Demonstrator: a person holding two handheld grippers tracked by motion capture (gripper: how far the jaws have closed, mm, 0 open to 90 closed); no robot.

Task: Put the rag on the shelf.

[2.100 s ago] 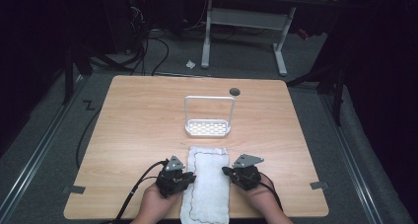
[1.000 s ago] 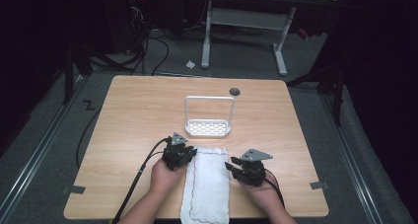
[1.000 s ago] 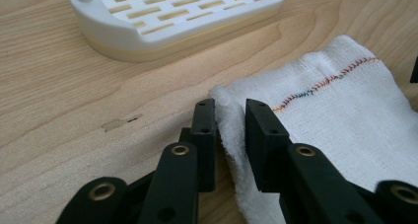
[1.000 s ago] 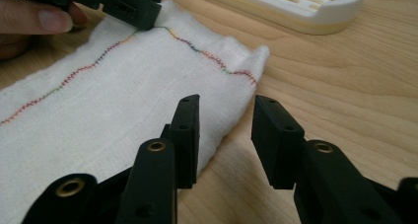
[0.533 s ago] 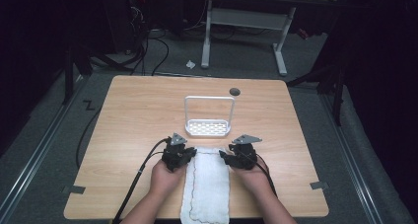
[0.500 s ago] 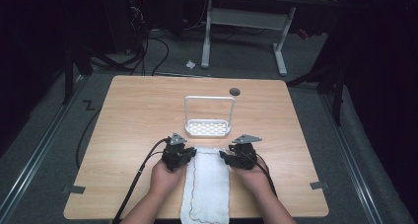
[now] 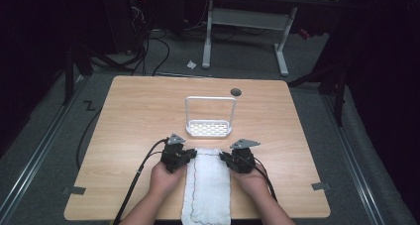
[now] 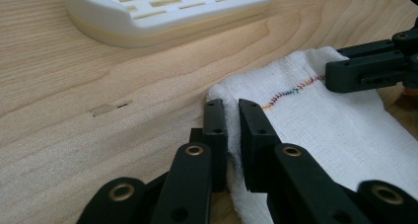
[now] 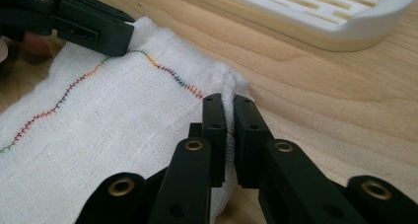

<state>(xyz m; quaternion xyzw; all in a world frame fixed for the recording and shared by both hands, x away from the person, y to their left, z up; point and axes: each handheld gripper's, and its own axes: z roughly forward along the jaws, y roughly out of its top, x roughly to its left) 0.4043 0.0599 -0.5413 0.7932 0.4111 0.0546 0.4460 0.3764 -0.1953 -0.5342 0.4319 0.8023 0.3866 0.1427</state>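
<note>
White cloth (image 7: 208, 185) lying lengthwise on the table (image 7: 124, 116), both far corners pinched.

Its long axis runs from the person's edge toward the white slotted rack (image 7: 209, 128), far end just short of it. The left gripper (image 7: 190, 154) is clamped on the far left corner; the right gripper (image 7: 223, 157), jaws just closed, pinches the far right corner. The cloth is white woven gauze with a wavy multicoloured stitch line, flat.

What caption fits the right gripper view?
Right gripper pinching a corner of the white cloth on the wooden table.
</note>
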